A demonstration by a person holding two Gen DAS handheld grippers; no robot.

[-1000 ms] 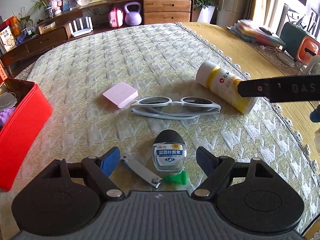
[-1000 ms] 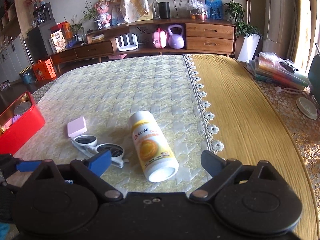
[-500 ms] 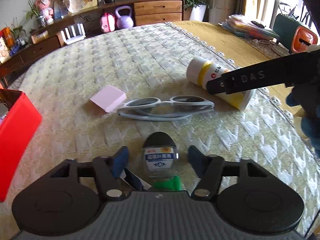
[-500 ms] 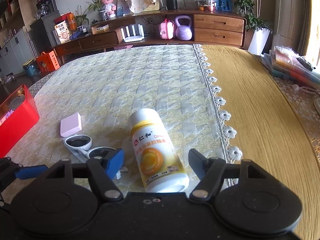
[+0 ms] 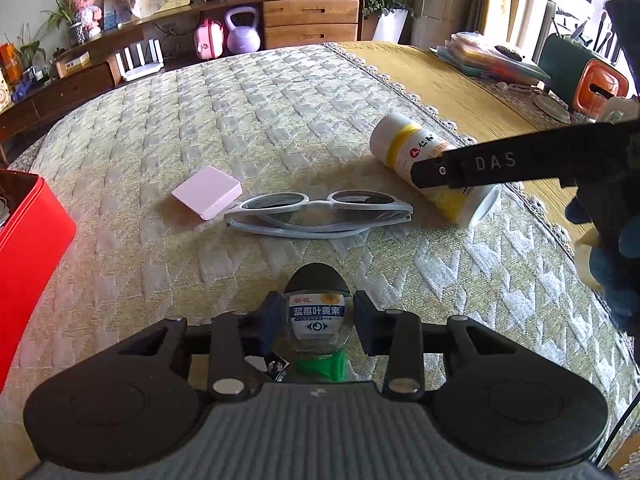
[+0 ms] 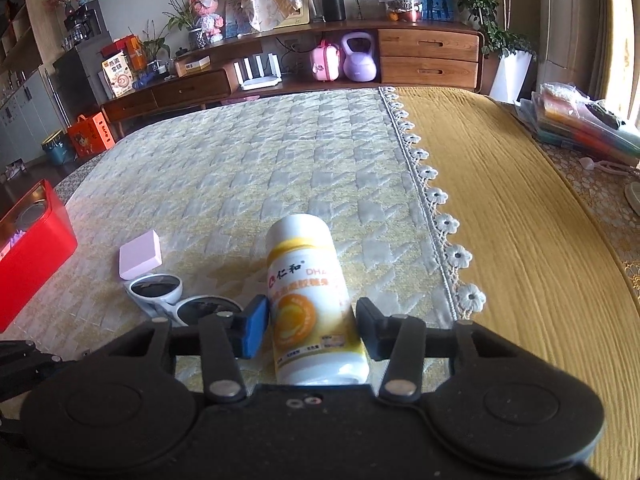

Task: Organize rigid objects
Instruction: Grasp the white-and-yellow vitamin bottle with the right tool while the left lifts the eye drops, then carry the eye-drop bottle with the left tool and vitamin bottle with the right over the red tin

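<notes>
My left gripper (image 5: 316,320) is shut on a small clear bottle with a black cap and blue label (image 5: 317,312), which lies on the quilted cloth. My right gripper (image 6: 312,328) has its fingers against both sides of a white and yellow pill bottle (image 6: 308,296) lying on its side; it also shows in the left wrist view (image 5: 424,160). White sunglasses (image 5: 320,212) lie between the two bottles, and a pink flat case (image 5: 206,191) lies left of them. A red bin (image 5: 28,240) stands at the left edge.
Metal nail clippers (image 5: 264,364) and a green piece (image 5: 320,366) lie under the left gripper. The quilted cloth (image 6: 260,168) ends in a lace edge (image 6: 436,200) beside a yellow cloth. Stacked folders (image 6: 580,124) lie at far right. A wooden sideboard (image 6: 360,60) stands behind.
Both grippers moved forward and closed: the left one onto the small clear bottle, the right one onto the pill bottle. The nail clippers are now mostly hidden under the left gripper.
</notes>
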